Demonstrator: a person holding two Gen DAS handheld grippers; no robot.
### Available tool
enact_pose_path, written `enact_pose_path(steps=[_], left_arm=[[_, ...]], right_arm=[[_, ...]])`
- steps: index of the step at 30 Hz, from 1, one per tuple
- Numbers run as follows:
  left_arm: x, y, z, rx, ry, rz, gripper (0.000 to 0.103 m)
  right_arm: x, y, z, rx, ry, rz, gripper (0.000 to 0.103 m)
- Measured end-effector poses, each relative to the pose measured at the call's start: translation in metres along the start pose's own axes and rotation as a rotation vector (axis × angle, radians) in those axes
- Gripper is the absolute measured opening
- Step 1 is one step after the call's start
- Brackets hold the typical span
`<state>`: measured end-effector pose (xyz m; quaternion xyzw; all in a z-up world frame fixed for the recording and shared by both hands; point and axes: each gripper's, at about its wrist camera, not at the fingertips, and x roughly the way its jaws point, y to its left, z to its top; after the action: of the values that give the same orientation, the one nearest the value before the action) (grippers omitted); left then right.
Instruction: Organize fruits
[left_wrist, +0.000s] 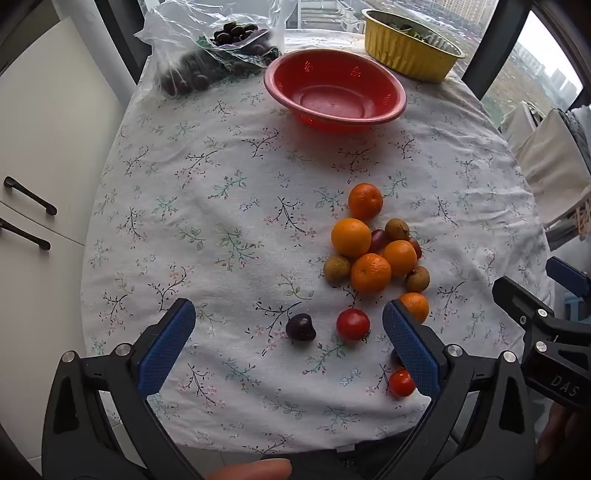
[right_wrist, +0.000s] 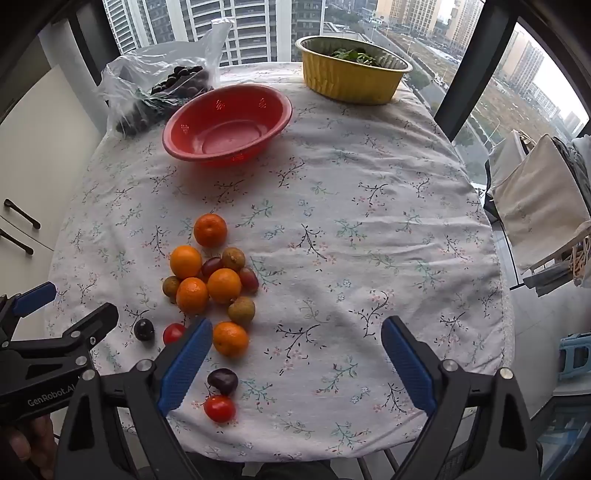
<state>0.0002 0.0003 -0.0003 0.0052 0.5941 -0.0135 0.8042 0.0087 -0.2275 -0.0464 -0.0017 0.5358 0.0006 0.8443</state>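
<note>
Two views look down on a round table (left_wrist: 229, 229) under a white floral cloth.

From the left wrist camera, the left gripper (left_wrist: 288, 339) hangs over the near part of the cloth with its blue-padded fingers (left_wrist: 166, 347) spread wide and nothing pressed between them. A dark cherry (left_wrist: 300, 327) and a cherry tomato (left_wrist: 352, 324) lie on the cloth in the gap between the fingers, touched by neither pad. Just beyond, right of centre, sits the fruit pile (left_wrist: 373, 254): small oranges, brownish longans and a couple of red grapes packed against each other. One more orange (left_wrist: 415, 305) shows partly behind the right finger, and a second cherry tomato (left_wrist: 401, 383) lies near the table's near edge. At the far side stands an empty red colander (left_wrist: 334, 90), with a clear plastic bag (left_wrist: 207, 48) of dark fruit to its left and a yellow foil tray (left_wrist: 410, 48) to its right. The right gripper (left_wrist: 546, 325) enters from the right edge.

From the right wrist camera, the right gripper (right_wrist: 297, 363) also stands wide apart, over bare cloth on the near right, clamping nothing. The fruit pile (right_wrist: 210, 277) lies to its left. An orange (right_wrist: 230, 338), another dark cherry (right_wrist: 222, 381) and a cherry tomato (right_wrist: 219, 408) sit just right of its left finger. The red colander (right_wrist: 227, 123) is at the far left, the plastic bag (right_wrist: 159, 81) behind it, the yellow foil tray (right_wrist: 352, 70) far centre. The left gripper (right_wrist: 55, 332) reaches in from the left edge.
</note>
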Motion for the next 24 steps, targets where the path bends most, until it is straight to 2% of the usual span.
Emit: enact_pose_path(steps=[24], left_arm=[[0.0036, 0.0045, 0.0021, -0.006, 0.002, 0.010, 0.103]], right_arm=[[0.0031, 0.0040, 0.0026, -0.001, 0.004, 0.002, 0.095]])
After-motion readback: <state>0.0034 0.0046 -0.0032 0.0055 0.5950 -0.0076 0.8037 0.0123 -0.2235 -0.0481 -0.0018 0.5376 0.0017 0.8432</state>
